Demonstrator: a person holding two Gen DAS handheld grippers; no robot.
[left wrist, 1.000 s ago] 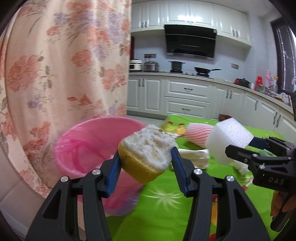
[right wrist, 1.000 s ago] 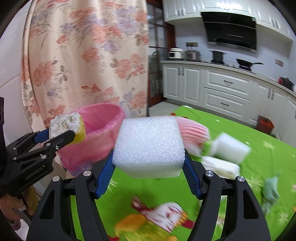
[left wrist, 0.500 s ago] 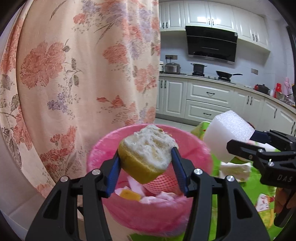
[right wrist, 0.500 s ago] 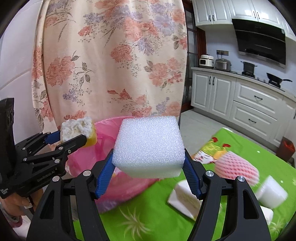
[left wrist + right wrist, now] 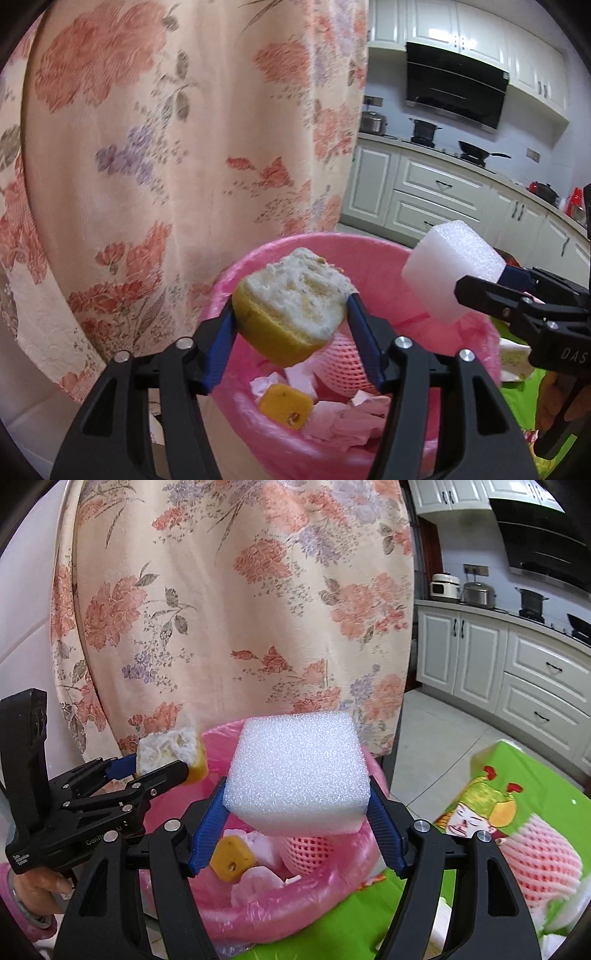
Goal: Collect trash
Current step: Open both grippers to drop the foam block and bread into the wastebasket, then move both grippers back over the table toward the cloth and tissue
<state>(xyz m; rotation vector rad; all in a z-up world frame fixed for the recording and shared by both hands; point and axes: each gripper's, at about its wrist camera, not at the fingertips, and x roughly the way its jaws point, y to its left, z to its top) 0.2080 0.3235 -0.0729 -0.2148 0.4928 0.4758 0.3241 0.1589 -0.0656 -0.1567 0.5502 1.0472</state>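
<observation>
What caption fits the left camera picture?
Left tongs opening around a bread chunk above the pink bin.

My left claw (image 5: 291, 314), jaws opening, has the torn bread chunk (image 5: 291, 306) between its pads above the pink bin (image 5: 369, 254), while my right claw (image 5: 484, 284) holds a white foam block (image 5: 450, 269) beside it.

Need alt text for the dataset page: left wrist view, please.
The left claw, its jaws opening, has a half-eaten bun between them above a pink bin already holding trash. At right, the right claw brings a white foam block over the bin's rim; a floral curtain hangs behind.
</observation>
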